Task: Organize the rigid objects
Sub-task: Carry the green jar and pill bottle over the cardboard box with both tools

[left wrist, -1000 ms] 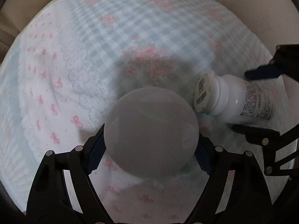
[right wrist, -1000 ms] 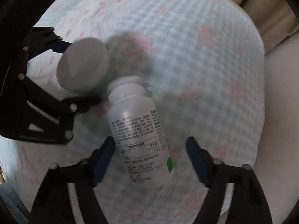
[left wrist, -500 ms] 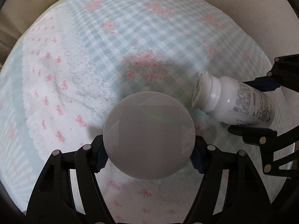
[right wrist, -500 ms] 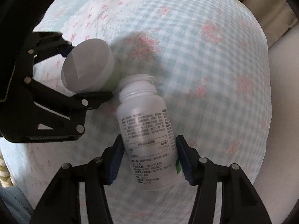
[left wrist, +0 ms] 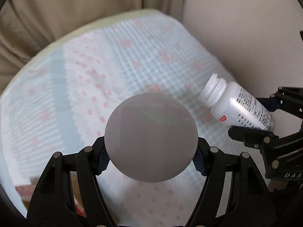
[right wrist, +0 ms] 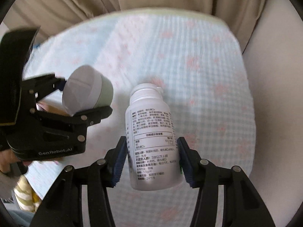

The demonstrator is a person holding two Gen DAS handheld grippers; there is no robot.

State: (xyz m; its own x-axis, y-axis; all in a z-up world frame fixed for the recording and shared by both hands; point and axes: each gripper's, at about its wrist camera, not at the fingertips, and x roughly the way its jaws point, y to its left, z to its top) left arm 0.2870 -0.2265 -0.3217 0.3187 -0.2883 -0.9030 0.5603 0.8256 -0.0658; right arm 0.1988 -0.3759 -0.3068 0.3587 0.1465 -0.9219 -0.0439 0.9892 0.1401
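Both objects are off the bed and in hand, so the step here reads as the carry between pick-up and put-down. The left gripper [left wrist: 151, 160] is clamped on a round grey-lidded jar [left wrist: 151, 137], its blue pads [left wrist: 103, 161] pressing the jar's sides just below the lid, and in the right wrist view the same jar [right wrist: 86, 92] shows a pale green body under that lid, held clear of the cloth. The right gripper [right wrist: 150, 160] has a white supplement bottle [right wrist: 151, 138] between its 2 blue pads [right wrist: 119, 160]; its jaws are closing a little tighter on the lower body of the bottle, with the pads already against the plastic. The bottle has no cap: its threaded neck is bare and points away from the gripper, tilted downward toward the gingham bedspread [right wrist: 217, 113] below. The 2 held things hang near each other but apart, above the blue-checked part of the spread, with beige curtains [left wrist: 75, 19] behind and a plain wall to the right. No tray, box or shelf shows in either view, so where they are to go cannot be told from here. The next move, as I judge it, calls for carrying each to its place while keeping them from knocking together, and for turning the bottle neck-up early, since anything inside could spill through the open mouth.
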